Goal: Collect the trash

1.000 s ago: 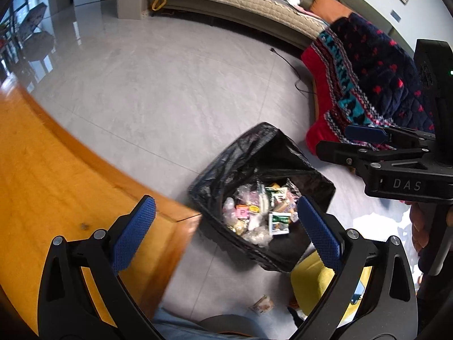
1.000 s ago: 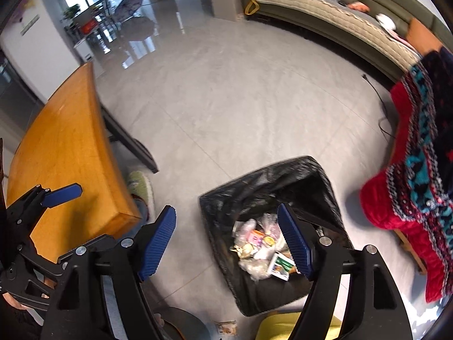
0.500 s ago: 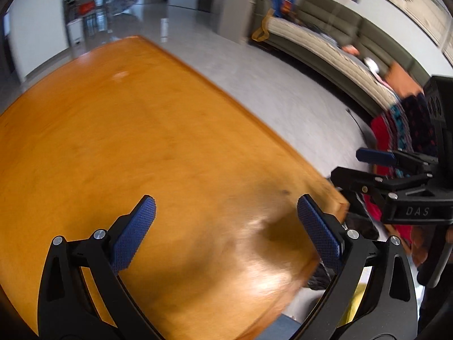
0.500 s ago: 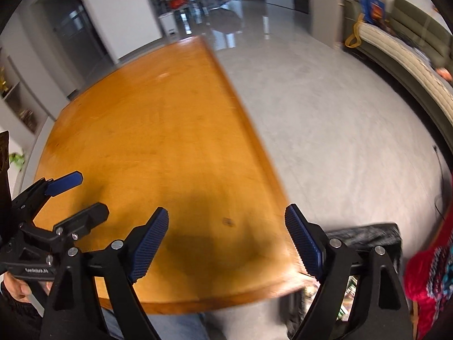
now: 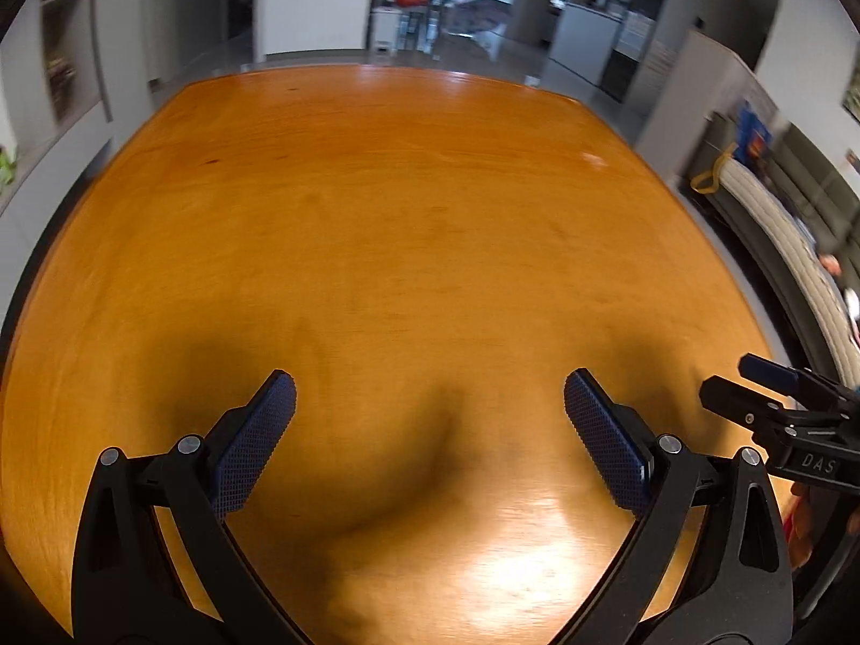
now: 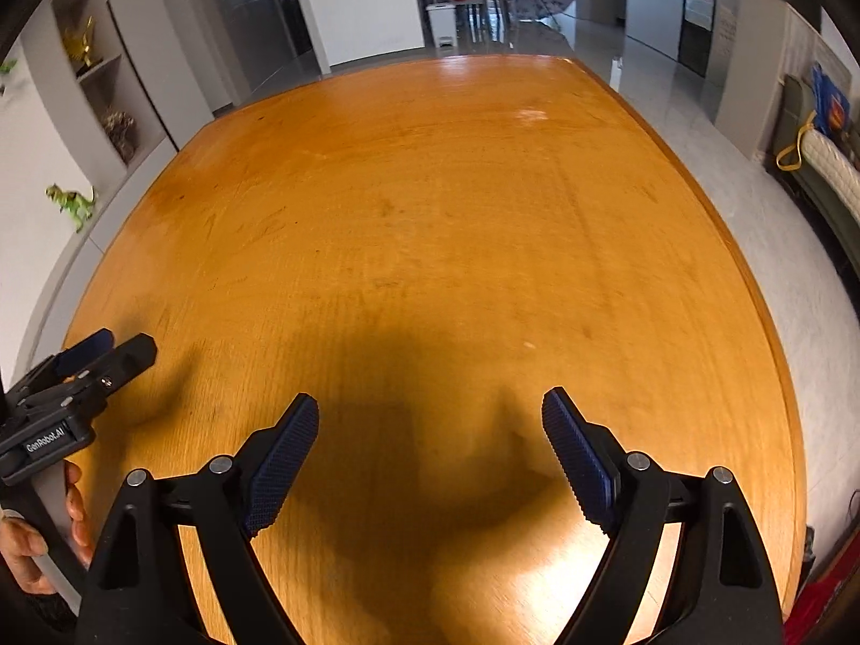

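Observation:
Both views look down on a wide orange wooden table (image 5: pixel 430 226) (image 6: pixel 430 215). My left gripper (image 5: pixel 429 376) hangs over its near part, open, with nothing between the blue pads. My right gripper (image 6: pixel 430 395) is open too, only bare wood between its fingers. Each gripper shows in the other's view: the right one (image 5: pixel 774 392) at the right edge, the left one (image 6: pixel 102 349) at the left edge, with a hand (image 6: pixel 27 548) on its handle. The black trash bag is out of view, and I see no trash in either view.
Grey tiled floor (image 6: pixel 752 172) runs along the table's right edge, with a quilted sofa (image 5: pixel 779 226) beyond it. White wall shelves stand at the left, one with a green toy dinosaur (image 6: pixel 72 204). Chairs and an umbrella stand far behind the table.
Both grippers have swung away from the black trash bag on the floor and now point over the table top. The bag, the red blanket and the yellow object have left view.

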{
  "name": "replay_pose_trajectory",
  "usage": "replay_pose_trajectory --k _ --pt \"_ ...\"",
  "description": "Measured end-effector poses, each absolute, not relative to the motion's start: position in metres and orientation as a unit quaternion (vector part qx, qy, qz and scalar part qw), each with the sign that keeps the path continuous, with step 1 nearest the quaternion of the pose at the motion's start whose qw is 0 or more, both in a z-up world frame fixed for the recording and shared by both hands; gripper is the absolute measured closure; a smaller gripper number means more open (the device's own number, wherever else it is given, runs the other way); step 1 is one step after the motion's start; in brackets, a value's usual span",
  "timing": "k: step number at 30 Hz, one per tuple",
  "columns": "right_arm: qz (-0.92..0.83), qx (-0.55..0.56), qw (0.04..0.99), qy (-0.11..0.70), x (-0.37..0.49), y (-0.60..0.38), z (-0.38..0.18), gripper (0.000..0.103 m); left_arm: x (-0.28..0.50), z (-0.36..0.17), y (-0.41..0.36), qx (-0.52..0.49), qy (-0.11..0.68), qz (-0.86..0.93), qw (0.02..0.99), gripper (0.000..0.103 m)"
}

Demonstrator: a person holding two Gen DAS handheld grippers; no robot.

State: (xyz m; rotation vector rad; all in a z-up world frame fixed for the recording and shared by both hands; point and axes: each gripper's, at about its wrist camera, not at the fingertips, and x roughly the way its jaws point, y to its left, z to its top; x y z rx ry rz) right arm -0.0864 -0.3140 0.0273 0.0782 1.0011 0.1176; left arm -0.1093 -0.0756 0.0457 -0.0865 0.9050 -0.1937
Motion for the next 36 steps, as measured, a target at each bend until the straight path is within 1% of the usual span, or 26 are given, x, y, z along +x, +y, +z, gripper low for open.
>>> replay_pose_trajectory --k 4,8,9,11,14,16,17,22,36 --pt "0.062 0.010 0.876 0.479 -0.074 -0.288 0.014 0.018 -0.105 0.035 -0.057 -0.040 0.435 -0.057 0.898 0.006" --pt "0.066 0.008 0.875 0.480 -0.070 -0.275 0.004 0.018 -0.102 0.026 -0.047 -0.038 0.440 -0.046 0.896 0.006" --pt "0.061 0.002 0.879 0.473 -0.070 -0.272 0.003 0.015 -0.103 0.024 -0.046 -0.036 0.441 -0.044 0.896 0.006" --pt "0.054 -0.009 0.882 0.468 -0.070 -0.272 0.001 0.015 -0.101 0.020 -0.043 -0.034 0.442 -0.045 0.895 0.006" --pt "0.045 -0.011 0.886 0.461 -0.066 -0.268 -0.002 0.010 -0.099 0.018 -0.041 -0.029 0.442 -0.050 0.895 0.006" --pt "0.037 -0.008 0.888 0.458 -0.064 -0.268 -0.005 0.003 -0.096 0.019 -0.043 -0.025 0.445 -0.046 0.894 0.006" --pt "0.032 -0.006 0.891 0.452 -0.063 -0.270 -0.006 0.003 -0.091 0.011 -0.036 -0.022 0.446 -0.045 0.893 0.006" --pt "0.029 -0.004 0.893 0.450 -0.062 -0.271 -0.008 0.003 -0.088 0.007 -0.044 0.016 0.457 -0.026 0.889 0.006" --pt "0.029 -0.005 0.892 0.450 -0.057 -0.270 -0.009 0.003 -0.089 0.005 -0.044 0.016 0.457 -0.025 0.889 0.006"
